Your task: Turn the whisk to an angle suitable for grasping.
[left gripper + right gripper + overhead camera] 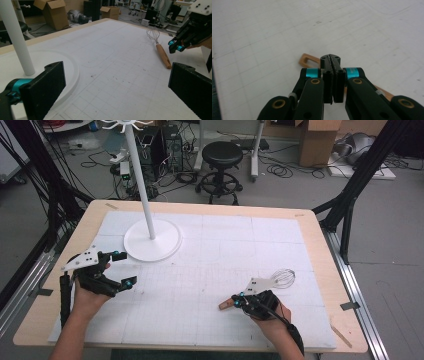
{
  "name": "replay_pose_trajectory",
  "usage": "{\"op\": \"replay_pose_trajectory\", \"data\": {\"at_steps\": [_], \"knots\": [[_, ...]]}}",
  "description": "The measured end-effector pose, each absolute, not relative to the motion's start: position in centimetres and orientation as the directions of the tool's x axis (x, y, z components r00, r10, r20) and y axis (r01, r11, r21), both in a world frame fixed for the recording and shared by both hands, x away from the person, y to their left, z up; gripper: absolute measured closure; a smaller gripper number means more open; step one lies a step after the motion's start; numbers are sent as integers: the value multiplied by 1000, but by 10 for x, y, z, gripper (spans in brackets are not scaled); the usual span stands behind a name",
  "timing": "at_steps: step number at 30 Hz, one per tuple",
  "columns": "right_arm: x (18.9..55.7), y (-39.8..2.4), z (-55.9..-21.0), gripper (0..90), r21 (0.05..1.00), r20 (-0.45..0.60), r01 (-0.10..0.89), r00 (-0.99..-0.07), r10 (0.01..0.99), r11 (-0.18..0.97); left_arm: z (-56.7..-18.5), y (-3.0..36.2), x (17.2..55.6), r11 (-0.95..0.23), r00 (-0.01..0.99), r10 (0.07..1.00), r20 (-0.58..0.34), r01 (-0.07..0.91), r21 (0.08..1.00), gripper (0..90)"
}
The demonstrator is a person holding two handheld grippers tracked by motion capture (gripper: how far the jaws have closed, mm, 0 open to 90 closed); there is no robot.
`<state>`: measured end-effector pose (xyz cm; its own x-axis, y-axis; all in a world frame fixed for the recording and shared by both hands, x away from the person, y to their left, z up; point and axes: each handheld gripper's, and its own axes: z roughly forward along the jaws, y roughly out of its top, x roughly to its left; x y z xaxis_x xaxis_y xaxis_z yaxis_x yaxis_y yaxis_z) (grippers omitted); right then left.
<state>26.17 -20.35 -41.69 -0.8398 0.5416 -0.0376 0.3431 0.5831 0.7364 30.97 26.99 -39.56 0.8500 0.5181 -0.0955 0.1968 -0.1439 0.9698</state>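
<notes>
A whisk (270,285) lies flat on the counter (320,245) near its right edge, toward the near right corner. Its head is a balloon of thin steel wires (153,33); its handle (163,55) is a smooth, rounded stick of pale wood, with a flat wooden loop (308,60) at the butt end.

The right gripper (240,299) hangs low over the handle, jaws pressed flat together with nothing between them, the wooden loop lying just beyond and beneath their tips. The hand behind it is angled toward the counter's left edge.

The left gripper (122,268) rests near the left edge, jaws spread wide and empty, beside the round white base (165,247) of an upright white pole (142,190).
</notes>
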Motion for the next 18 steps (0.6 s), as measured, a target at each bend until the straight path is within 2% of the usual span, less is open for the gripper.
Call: {"op": "replay_pose_trajectory", "data": {"at_steps": [4, 8, 18], "knots": [[259, -190, -432, 891, 725, 18, 359, -863, 505, 588, -396, 269, 310, -147, 852, 515, -94, 196, 970, 17], [263, -184, -443, 892, 713, 20, 361, -868, 497, 601, -395, 270, 309, -145, 851, 517, -93, 194, 970, 17], [284, -169, -439, 892, 704, -60, 338, -848, 527, 624, -397, 269, 311, -152, 851, 516, -96, 201, 968, 17]]}}
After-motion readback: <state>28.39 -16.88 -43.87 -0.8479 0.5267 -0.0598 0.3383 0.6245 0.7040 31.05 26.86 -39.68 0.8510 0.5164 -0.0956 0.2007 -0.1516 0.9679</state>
